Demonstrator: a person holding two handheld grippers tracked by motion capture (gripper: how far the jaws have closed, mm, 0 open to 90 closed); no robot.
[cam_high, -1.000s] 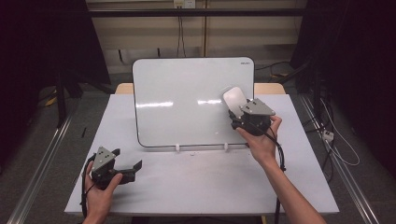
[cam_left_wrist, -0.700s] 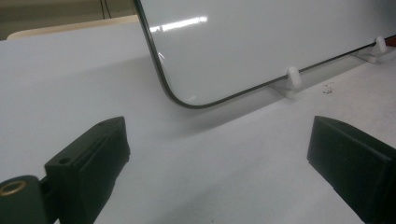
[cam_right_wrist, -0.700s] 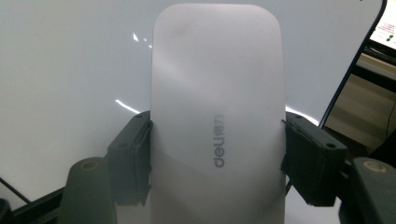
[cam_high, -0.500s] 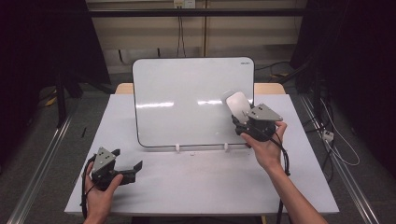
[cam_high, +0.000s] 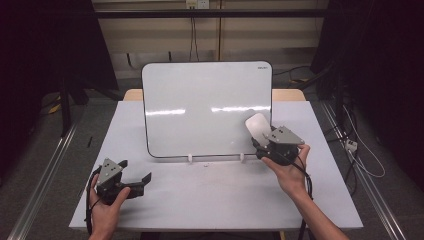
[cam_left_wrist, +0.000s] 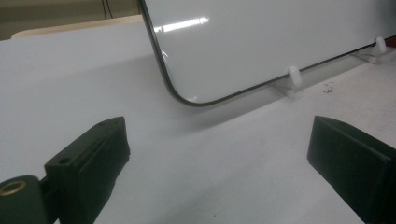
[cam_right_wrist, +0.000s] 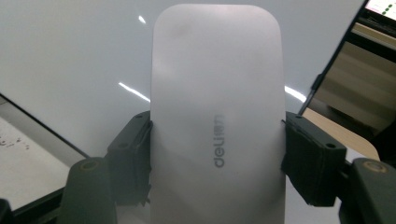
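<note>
A: What changed?
B: The right gripper (cam_high: 261, 145), clamped on the eraser (cam_high: 258, 128), slid down the whiteboard (cam_high: 200, 105) to its lower right corner, probably wiping.
A: Left gripper (cam_high: 140, 181)?
B: Jaws apart, empty, on the table (cam_high: 210, 195).

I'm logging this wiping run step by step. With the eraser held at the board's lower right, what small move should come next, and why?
Probably sweep the eraser leftward along the whiteboard. The right gripper is clamped on the eraser at the board's lower right corner, so the board lies to its left. The left gripper rests open on the table.
</note>
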